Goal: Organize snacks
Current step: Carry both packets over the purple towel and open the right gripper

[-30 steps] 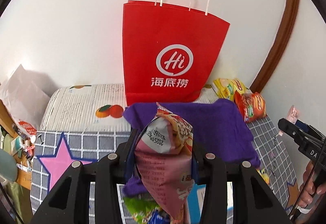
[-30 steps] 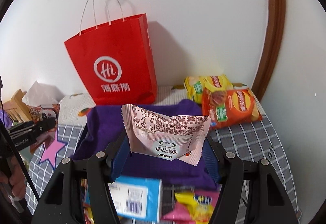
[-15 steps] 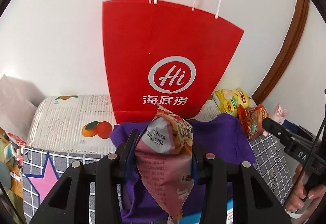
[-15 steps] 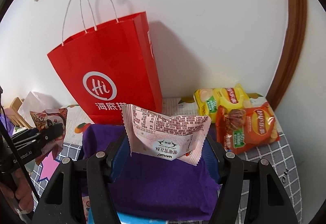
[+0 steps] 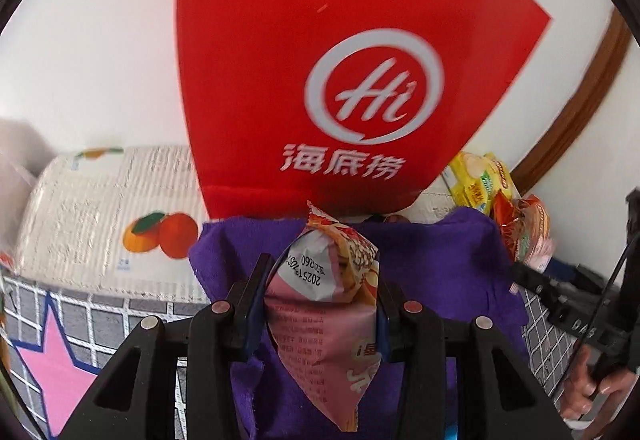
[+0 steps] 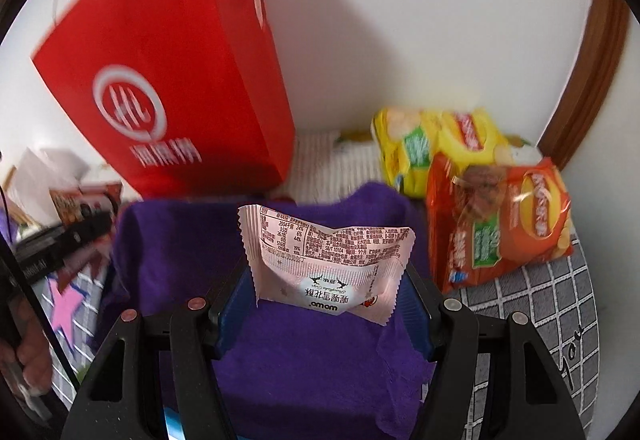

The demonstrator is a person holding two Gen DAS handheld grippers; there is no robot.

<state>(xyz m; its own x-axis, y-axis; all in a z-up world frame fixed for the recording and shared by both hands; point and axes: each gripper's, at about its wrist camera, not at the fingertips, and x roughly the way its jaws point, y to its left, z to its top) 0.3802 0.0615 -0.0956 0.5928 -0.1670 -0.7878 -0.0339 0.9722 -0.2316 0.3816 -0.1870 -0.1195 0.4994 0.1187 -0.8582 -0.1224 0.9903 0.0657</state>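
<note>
I am holding one snack in each claw. My left gripper is clamping a pink snack packet endwise, its crimped top poking up between the pads and its tail hanging below them. My right gripper is pinching a pale pink wafer packet across its width, so the wrapper is buckling upward between the blue pads.

Both claws are tilting steeply downward over the purple cloth, which is lying bare under the packets, so I am judging the cloth to be the drop zone and nothing sorted onto it yet. In the right view, the person's left hand is gripping its handle at the lower left edge; in the left view, the right hand is showing at the lower right.

Further off, an orange chip bag is lying just beside the cloth's right edge, overlapping a yellow chip bag behind it. Both are waiting to be handled, I think. At the back, the red paper bag is standing upright against the wall, touching the cloth's far edge. Most of the sorting is looking unfinished.
</note>
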